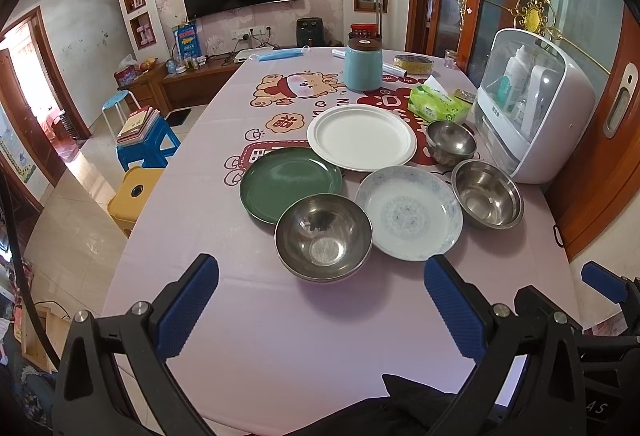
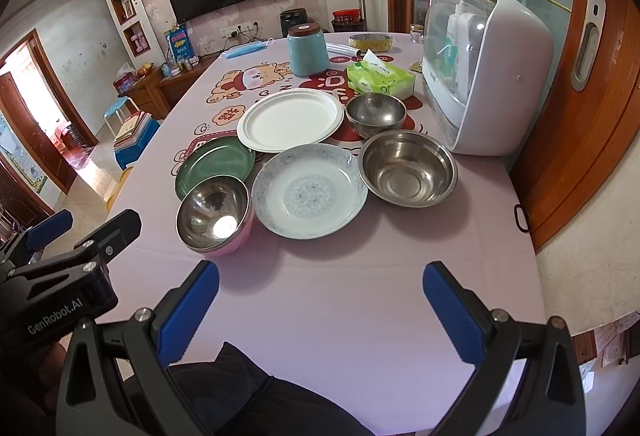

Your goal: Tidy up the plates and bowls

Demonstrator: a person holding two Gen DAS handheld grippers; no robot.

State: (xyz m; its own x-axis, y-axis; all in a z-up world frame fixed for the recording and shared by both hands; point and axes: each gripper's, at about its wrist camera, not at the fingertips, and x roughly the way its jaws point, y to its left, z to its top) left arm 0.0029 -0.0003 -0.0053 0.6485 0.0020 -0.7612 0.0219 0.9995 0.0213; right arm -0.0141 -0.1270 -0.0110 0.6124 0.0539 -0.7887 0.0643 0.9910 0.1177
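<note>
I am holding both sets of fingers spread and empty above the desk (image 1: 280, 336), the pink-sided steel bowl (image 1: 323, 236) lying straight ahead of my left gripper (image 1: 320, 300), nearer it than my right gripper (image 2: 320, 300).

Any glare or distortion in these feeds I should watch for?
Right wrist view: bright glare spot inside the nearest steel bowl. Left wrist view: fainter sheen in that bowl; both views bend the table edges and darken at the corners.

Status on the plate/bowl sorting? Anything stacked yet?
Nothing stacked yet. The white plate, green plate and patterned plate lie separately, as do the three steel bowls. In hand: nothing; left gripper and right gripper are open, short of the dishes. All grouping remains.
</note>
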